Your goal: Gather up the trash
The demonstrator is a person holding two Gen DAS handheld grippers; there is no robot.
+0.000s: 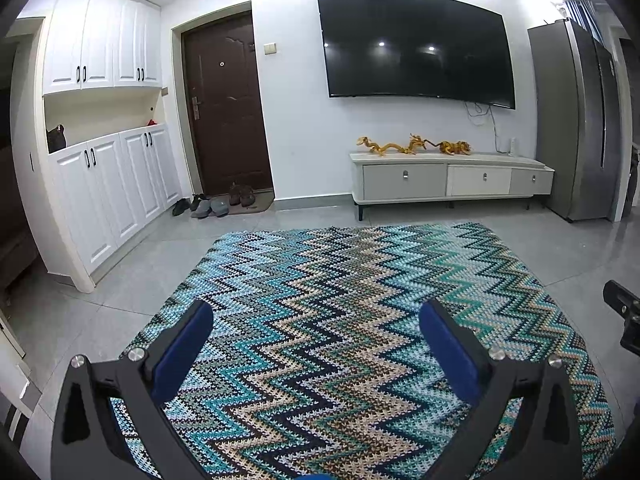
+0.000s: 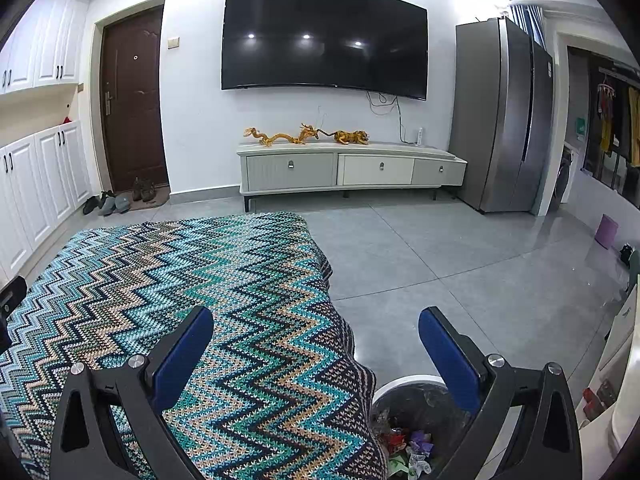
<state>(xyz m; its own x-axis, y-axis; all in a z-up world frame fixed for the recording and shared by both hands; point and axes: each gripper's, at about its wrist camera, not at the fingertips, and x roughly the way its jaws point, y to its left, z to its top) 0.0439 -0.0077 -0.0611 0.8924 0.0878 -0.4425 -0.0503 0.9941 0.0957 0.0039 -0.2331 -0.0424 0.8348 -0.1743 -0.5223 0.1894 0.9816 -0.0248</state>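
Both grippers wide open and empty above the zigzag cloth.

Left gripper [image 1: 316, 316] held over the middle of the zigzag cloth [image 1: 340, 320], blue pads [image 1: 184, 352] spread far apart, nothing between them. Right gripper [image 2: 316, 320] likewise spread and empty, straddling the cloth's right edge. Trash bin [image 2: 416, 412] near right, just beside that edge, lined in black, with crumpled wrappers [image 2: 412, 448] inside. Television [image 2: 324, 36] mounted on the far wall above a low cabinet [image 2: 352, 168].
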